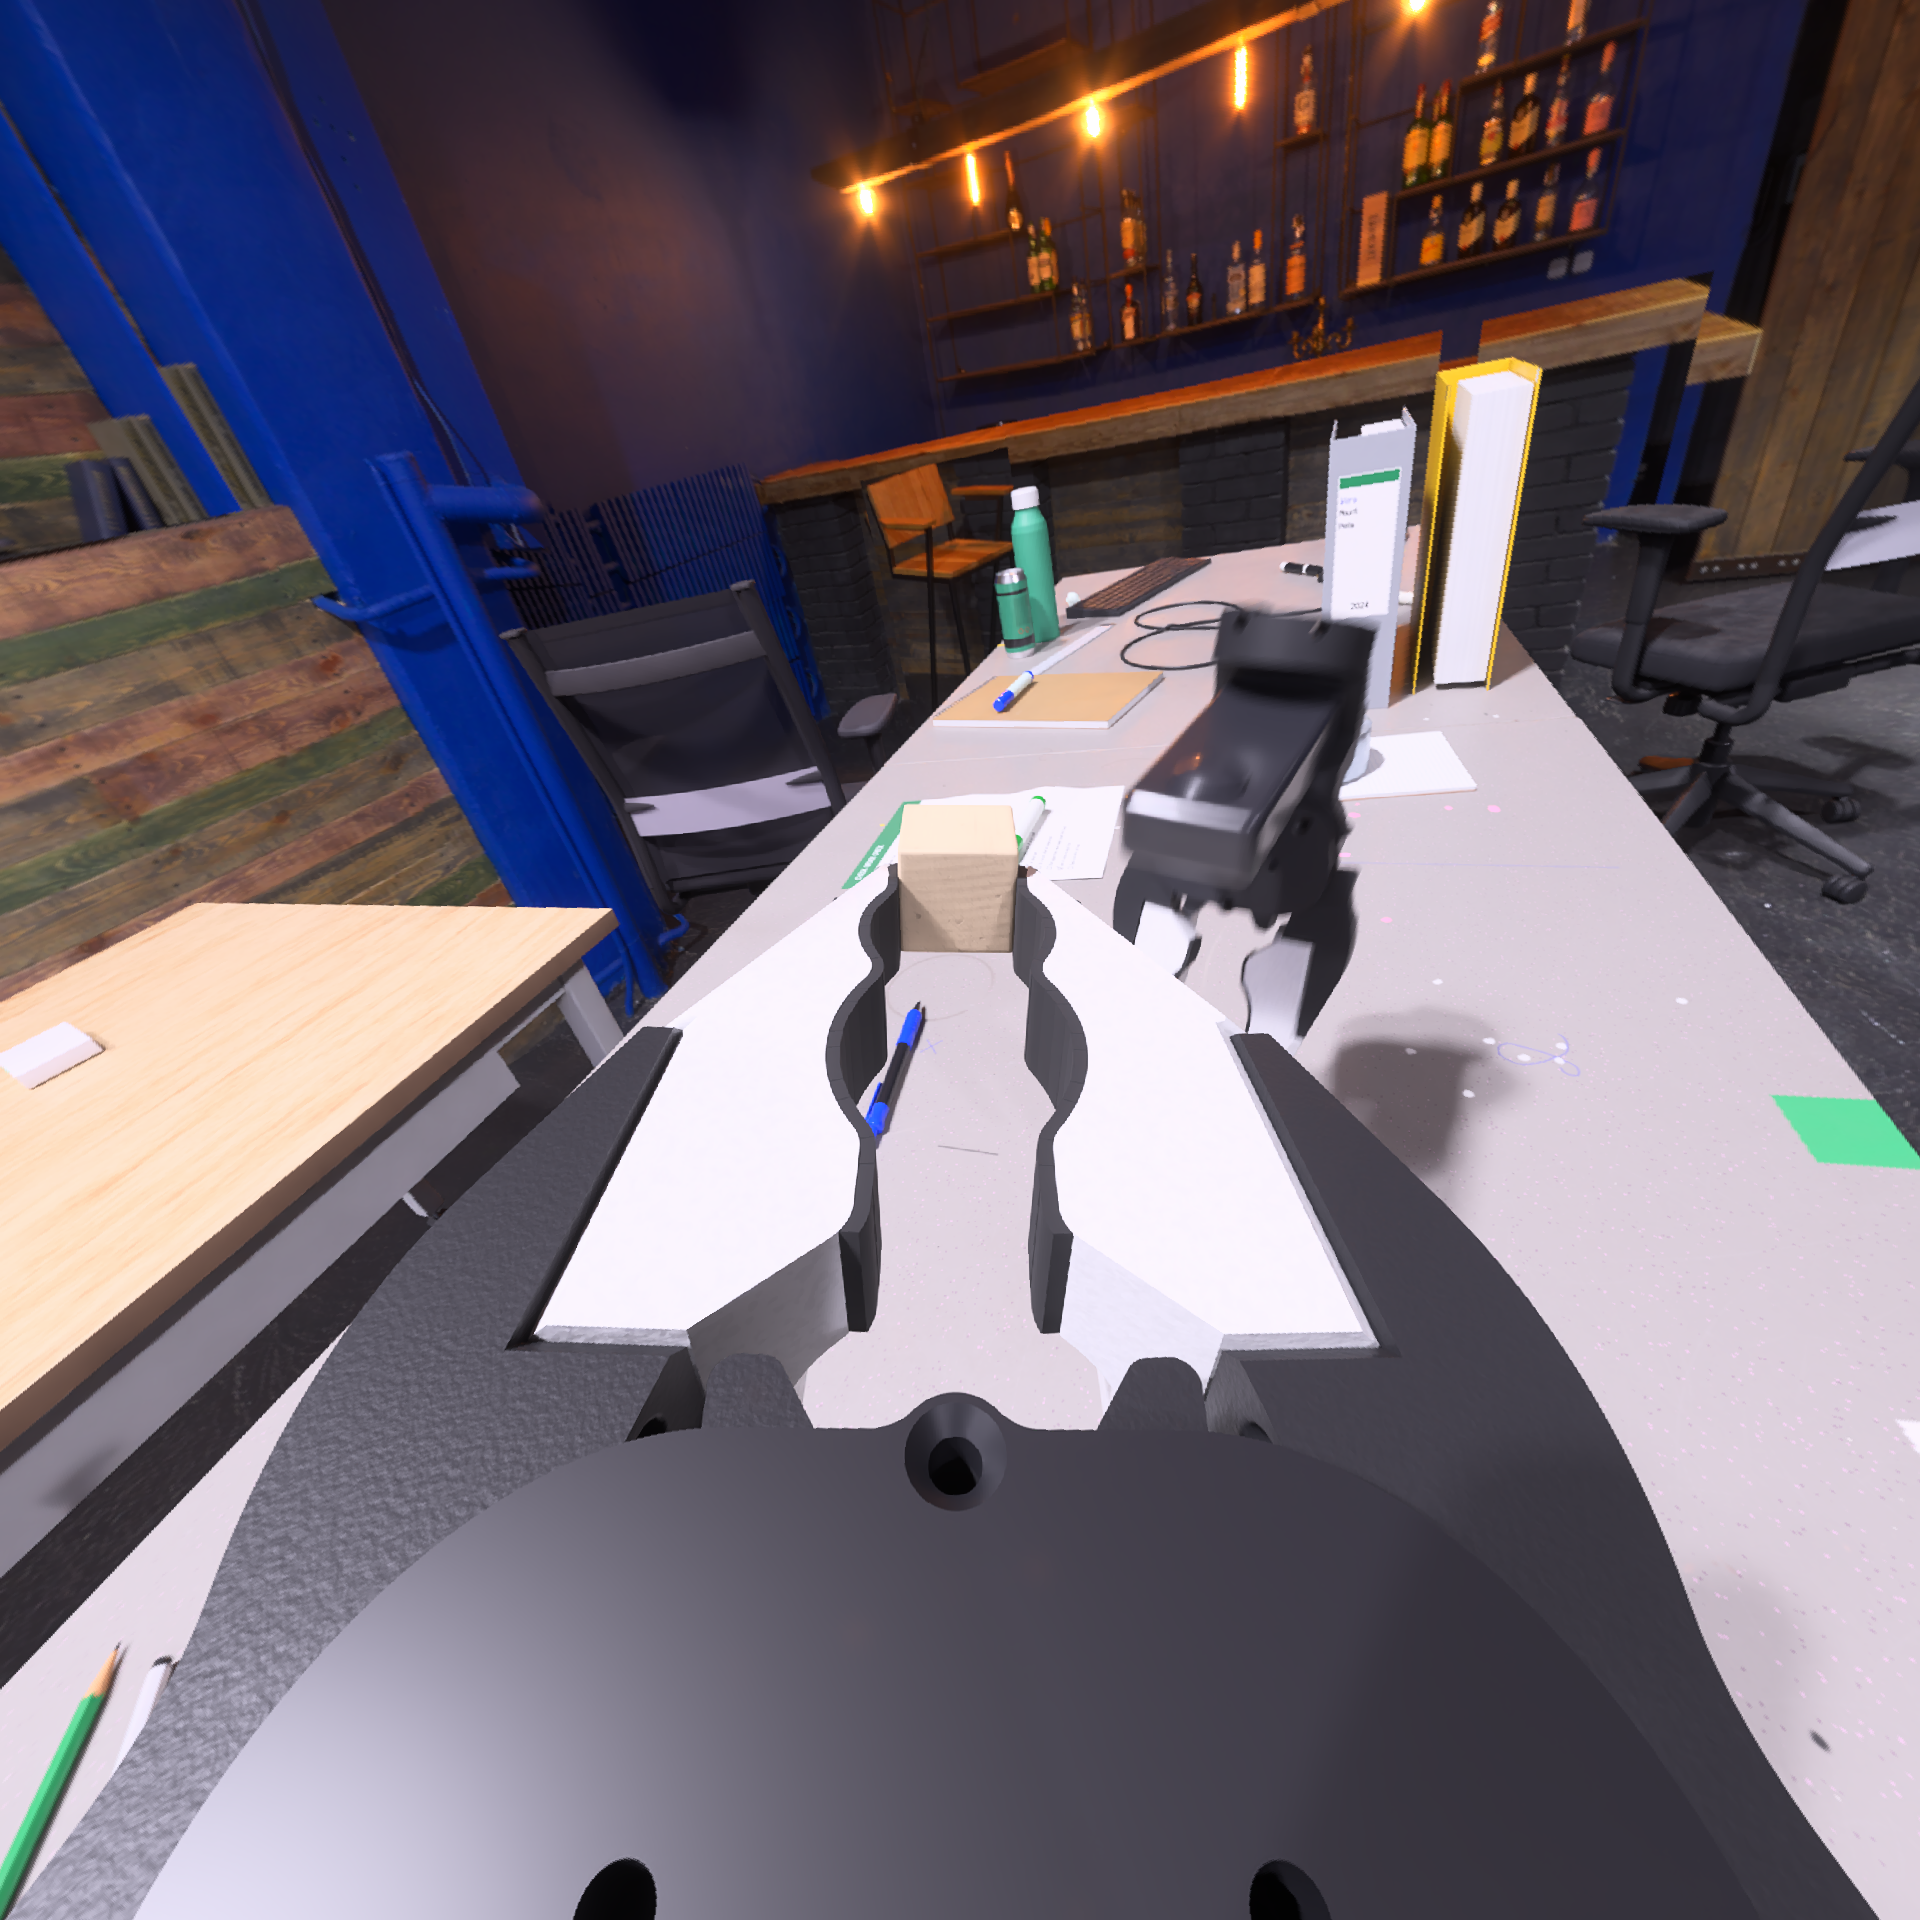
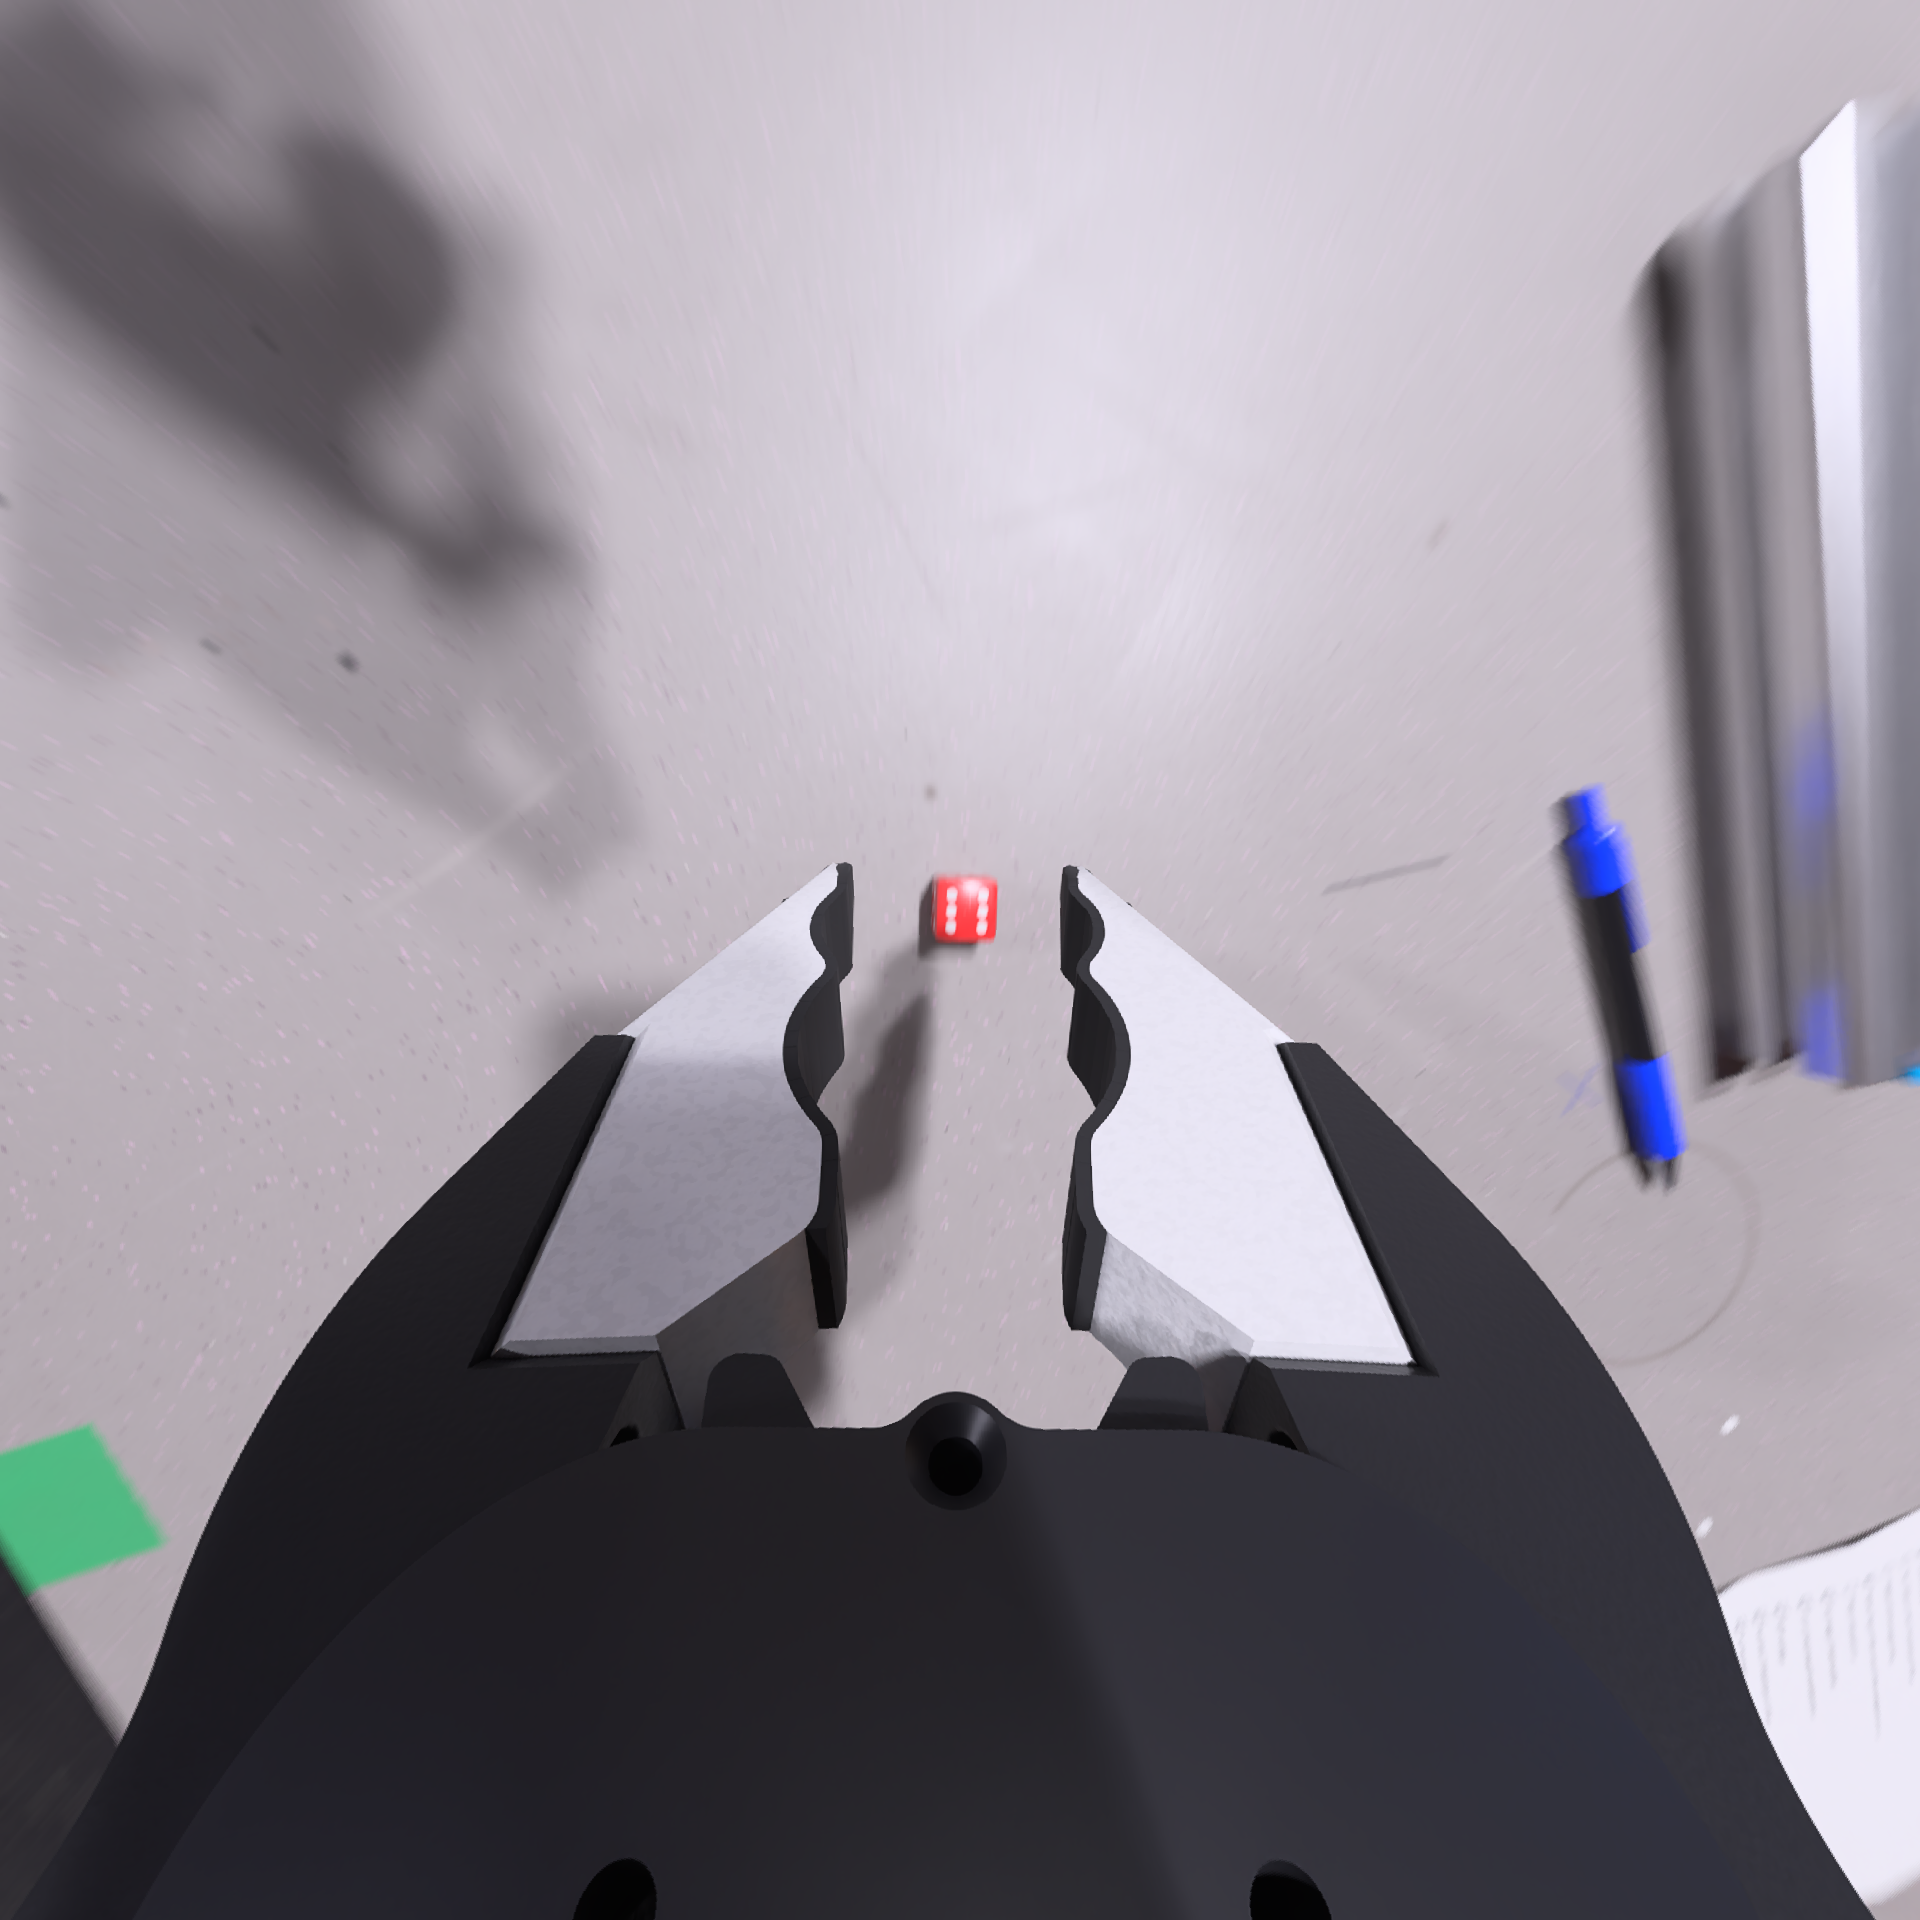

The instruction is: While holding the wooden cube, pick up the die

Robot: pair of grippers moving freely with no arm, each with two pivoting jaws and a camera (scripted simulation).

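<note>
In the left wrist view my left gripper (image 1: 956,894) is shut on a pale wooden cube (image 1: 956,878), held at the fingertips above the grey table (image 1: 1558,1299). The right gripper (image 1: 1242,961) shows ahead to the right, blurred, pointing down at the table. In the right wrist view my right gripper (image 2: 956,883) is open and looks down on a small red die (image 2: 964,910) with white pips. The die lies on the table (image 2: 1039,416) between the two fingertips, apart from both.
A blue pen lies on the table below my left gripper (image 1: 896,1070) and right of the die (image 2: 1623,977). Green patches (image 1: 1849,1127) (image 2: 68,1501), paper sheets (image 1: 1070,836), a notebook (image 1: 1049,698), green bottles (image 1: 1034,566), standing binders (image 1: 1475,530) and office chairs (image 1: 1756,665) surround the area.
</note>
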